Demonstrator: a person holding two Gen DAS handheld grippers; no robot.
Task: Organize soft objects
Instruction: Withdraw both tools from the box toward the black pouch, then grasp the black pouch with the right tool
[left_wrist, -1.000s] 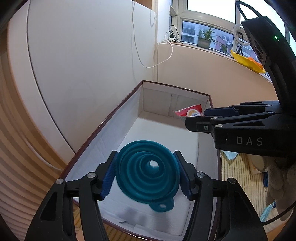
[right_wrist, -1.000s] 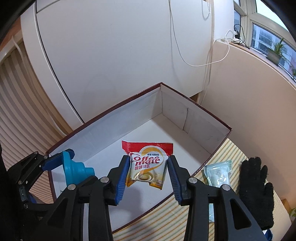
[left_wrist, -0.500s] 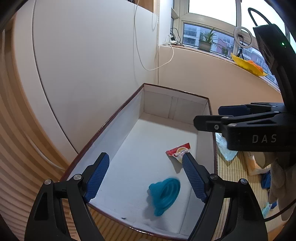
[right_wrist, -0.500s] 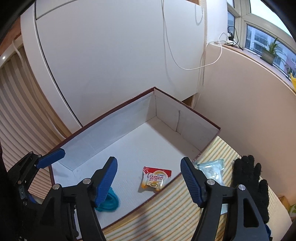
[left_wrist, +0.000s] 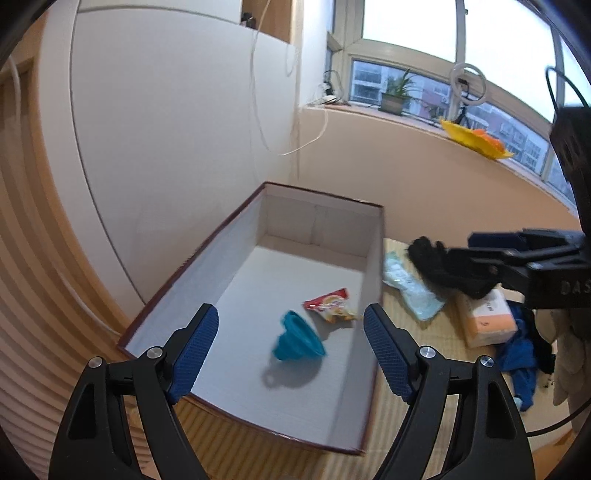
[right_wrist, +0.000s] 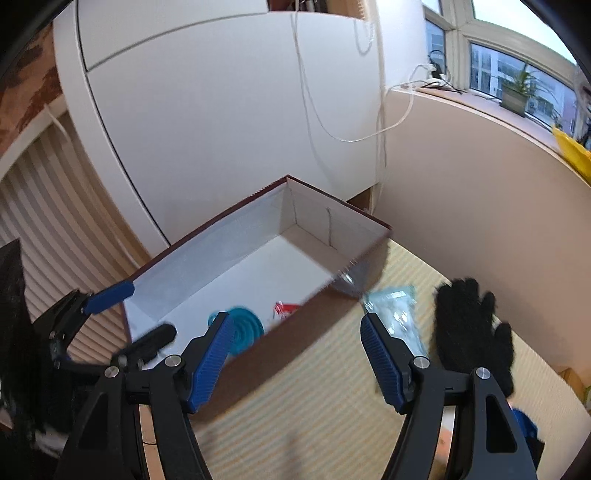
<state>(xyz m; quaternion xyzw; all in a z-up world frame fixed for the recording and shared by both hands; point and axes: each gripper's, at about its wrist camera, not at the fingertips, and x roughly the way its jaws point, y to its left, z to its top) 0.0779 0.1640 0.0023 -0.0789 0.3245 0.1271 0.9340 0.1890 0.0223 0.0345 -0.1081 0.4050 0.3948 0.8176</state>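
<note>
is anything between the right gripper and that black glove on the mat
Nothing visible blocks it. The right gripper is open over bare striped mat, and the black glove lies just to its right. The clear packet sits beside the glove, not on it.

The box (left_wrist: 373, 258) stands open-topped at frame centre; its far half is bare, funnel (left_wrist: 297, 341) and sachet (left_wrist: 330, 304) crowd the near end.

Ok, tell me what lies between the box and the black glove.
A clear plastic packet lies on the striped mat between the box and the black glove. The right wrist view shows it best; the left wrist view shows it too.
</note>
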